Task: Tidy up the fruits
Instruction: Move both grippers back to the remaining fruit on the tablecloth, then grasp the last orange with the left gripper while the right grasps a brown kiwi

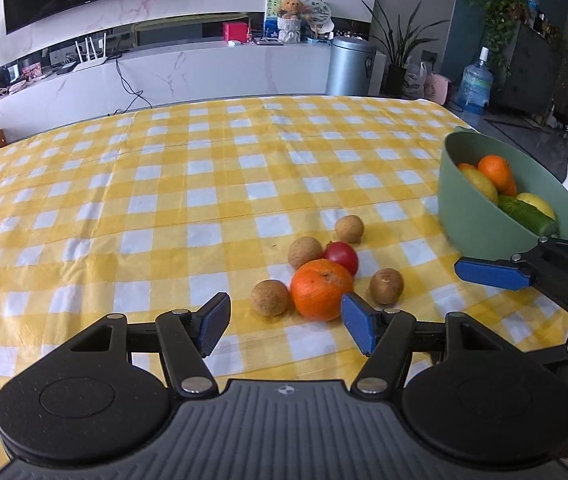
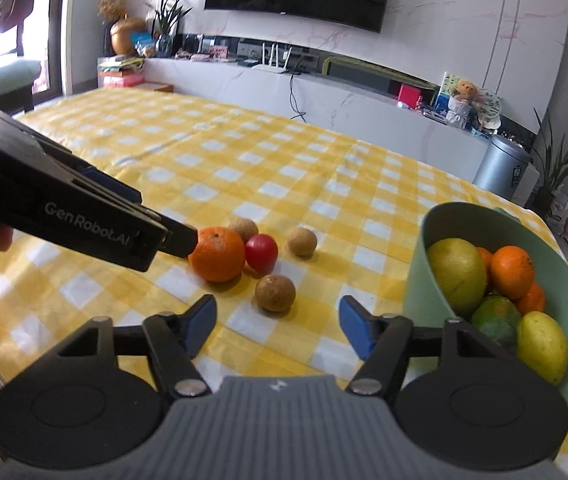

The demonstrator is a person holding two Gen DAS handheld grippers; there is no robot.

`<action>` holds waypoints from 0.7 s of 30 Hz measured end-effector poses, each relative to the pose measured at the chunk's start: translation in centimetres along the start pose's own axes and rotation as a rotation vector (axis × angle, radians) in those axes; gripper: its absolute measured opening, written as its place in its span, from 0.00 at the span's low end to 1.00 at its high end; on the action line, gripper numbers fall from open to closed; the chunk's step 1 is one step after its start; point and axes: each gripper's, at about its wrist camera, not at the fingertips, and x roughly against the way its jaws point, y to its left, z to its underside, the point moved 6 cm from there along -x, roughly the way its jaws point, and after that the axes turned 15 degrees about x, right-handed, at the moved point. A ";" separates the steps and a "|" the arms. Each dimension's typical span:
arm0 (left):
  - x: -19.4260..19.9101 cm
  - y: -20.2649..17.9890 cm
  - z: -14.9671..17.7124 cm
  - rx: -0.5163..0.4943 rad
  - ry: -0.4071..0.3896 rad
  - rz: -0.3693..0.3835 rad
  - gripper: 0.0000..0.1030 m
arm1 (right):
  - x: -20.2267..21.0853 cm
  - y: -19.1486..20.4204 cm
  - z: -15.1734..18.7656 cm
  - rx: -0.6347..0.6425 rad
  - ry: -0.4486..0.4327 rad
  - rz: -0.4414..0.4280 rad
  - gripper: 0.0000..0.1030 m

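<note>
An orange (image 1: 321, 289) lies on the yellow checked tablecloth with a red tomato (image 1: 341, 257) and several small brown fruits (image 1: 270, 297) around it. My left gripper (image 1: 286, 326) is open and empty just in front of the orange. A green bowl (image 1: 480, 216) at the right holds oranges, lemons and a green fruit. My right gripper (image 2: 278, 326) is open and empty, near a brown fruit (image 2: 275, 293) and left of the bowl (image 2: 436, 280). The orange (image 2: 217, 254) and tomato (image 2: 261, 253) show there too. The left gripper's tip touches or nearly touches the orange in the right wrist view.
The tablecloth (image 1: 164, 184) covers the whole table; its far edge runs before a white TV cabinet (image 1: 204, 72). A metal bin (image 1: 350, 66) and water bottle (image 1: 474, 86) stand on the floor beyond. The right gripper's finger (image 1: 492, 274) reaches in at the right.
</note>
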 end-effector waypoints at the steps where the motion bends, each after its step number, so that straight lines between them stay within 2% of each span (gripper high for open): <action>1: -0.1 0.2 0.0 0.001 0.000 0.003 0.73 | -0.2 0.0 0.0 0.007 0.004 0.003 0.53; 5: -0.4 0.7 0.2 0.002 0.021 0.022 0.63 | -1.3 -0.3 0.0 0.011 0.024 0.007 0.46; 8: -0.4 0.4 0.4 0.003 0.033 0.076 0.62 | -2.0 -0.6 0.0 -0.003 0.027 0.001 0.46; 12: -0.7 -0.5 0.6 -0.016 0.041 0.109 0.60 | -2.7 -0.4 -0.2 0.012 0.026 -0.011 0.45; 21: -2.1 -0.9 0.2 0.075 0.054 0.119 0.60 | -4.0 -0.1 -0.4 0.021 0.029 -0.041 0.36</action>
